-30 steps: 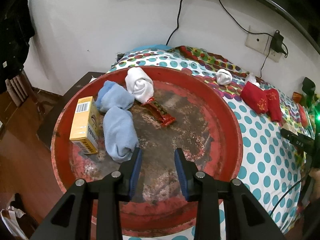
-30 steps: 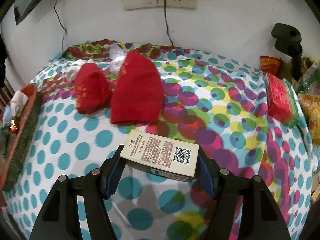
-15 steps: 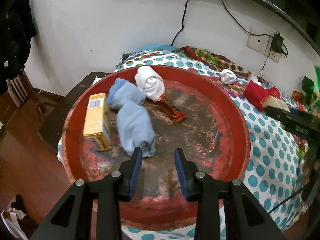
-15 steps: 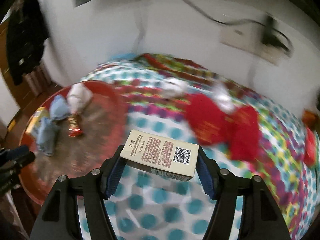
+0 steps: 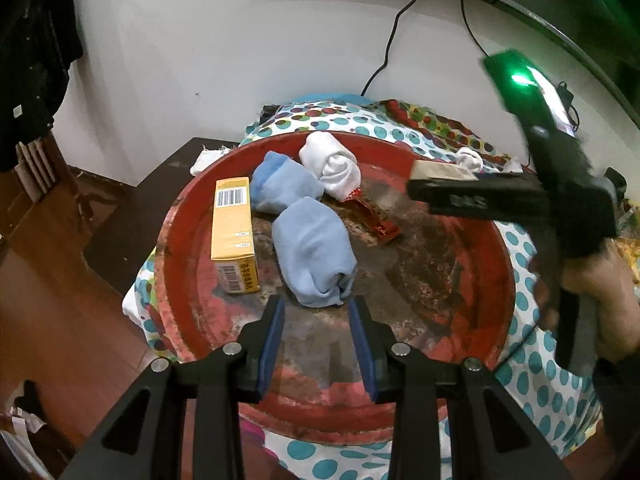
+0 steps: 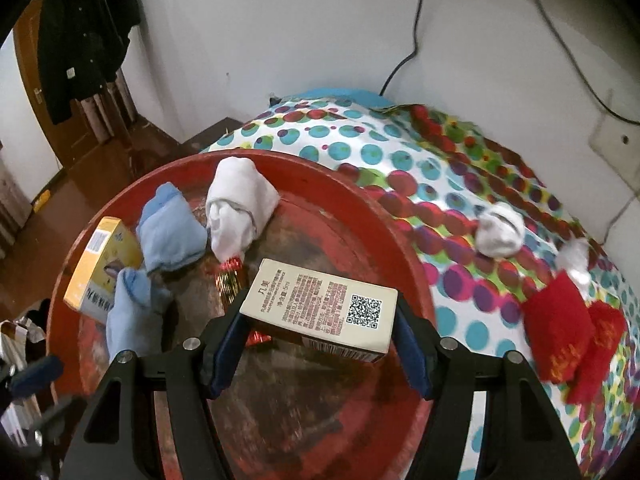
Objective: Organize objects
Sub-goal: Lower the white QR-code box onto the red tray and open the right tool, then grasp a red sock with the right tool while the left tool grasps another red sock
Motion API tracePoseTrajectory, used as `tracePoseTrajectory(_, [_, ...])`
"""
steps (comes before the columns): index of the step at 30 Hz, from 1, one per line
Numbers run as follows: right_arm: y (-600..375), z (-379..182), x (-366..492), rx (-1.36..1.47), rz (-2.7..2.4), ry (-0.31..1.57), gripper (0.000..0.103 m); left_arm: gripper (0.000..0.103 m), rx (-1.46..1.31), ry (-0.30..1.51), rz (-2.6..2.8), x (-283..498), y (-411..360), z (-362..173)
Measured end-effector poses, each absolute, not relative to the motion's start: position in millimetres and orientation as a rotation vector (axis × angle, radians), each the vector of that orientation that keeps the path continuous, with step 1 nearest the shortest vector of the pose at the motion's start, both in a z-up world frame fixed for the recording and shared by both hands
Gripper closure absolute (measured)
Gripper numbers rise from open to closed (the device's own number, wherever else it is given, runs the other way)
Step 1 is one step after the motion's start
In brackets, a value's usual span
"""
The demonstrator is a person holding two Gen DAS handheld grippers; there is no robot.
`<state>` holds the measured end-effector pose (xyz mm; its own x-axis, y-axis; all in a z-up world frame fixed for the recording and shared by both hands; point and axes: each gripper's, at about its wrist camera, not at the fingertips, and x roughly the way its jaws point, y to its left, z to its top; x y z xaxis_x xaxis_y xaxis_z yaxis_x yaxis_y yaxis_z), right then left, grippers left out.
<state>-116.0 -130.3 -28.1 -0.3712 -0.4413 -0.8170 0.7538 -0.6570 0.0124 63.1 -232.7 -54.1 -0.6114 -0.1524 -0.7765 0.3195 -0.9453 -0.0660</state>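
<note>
A round red tray lies on a polka-dot cloth. In it are a yellow box, two rolled blue socks, a rolled white sock and a red snack wrapper. My left gripper hovers open over the tray's near part, nothing between its fingers, the nearer blue sock just ahead of the tips. My right gripper is shut on a cream box with a QR code and holds it above the tray's middle. In the left wrist view that cream box shows at the right.
On the cloth to the right of the tray lie a small white sock ball and two red pouches. A dark low table and wooden floor are to the left. Cables hang down the white wall behind.
My right gripper has swung left with the cream box, from over the dotted cloth to over the tray. My left gripper has drifted left, so the blue sock now lies ahead of its fingertips.
</note>
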Motion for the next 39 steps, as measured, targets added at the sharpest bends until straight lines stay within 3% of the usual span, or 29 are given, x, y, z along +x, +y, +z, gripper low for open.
tracePoseTrajectory(11, [-165.4,-55.2,-133.8,1.191,-2.008,0.567,0.038,0.069,1.228,0.308,-2.592,63.0,-237.4,-56.5])
tracePoseTrajectory(18, [-151.7,-46.0,-133.3,1.156,-2.01,0.505,0.027,0.069,1.223,0.313,-2.596,60.0,-235.8,-55.4])
tracePoseTrajectory(30, [-9.4,2.2,-170.3,1.059,-2.319,0.275,0.026,0.069,1.265,0.278,-2.671,42.8,-200.3,-49.8])
tracePoseTrajectory(39, [107.9,-25.9,-239.3,1.178,-2.573,0.151,0.025,0.069,1.336,0.161,-2.727,23.3,-154.7,-51.4])
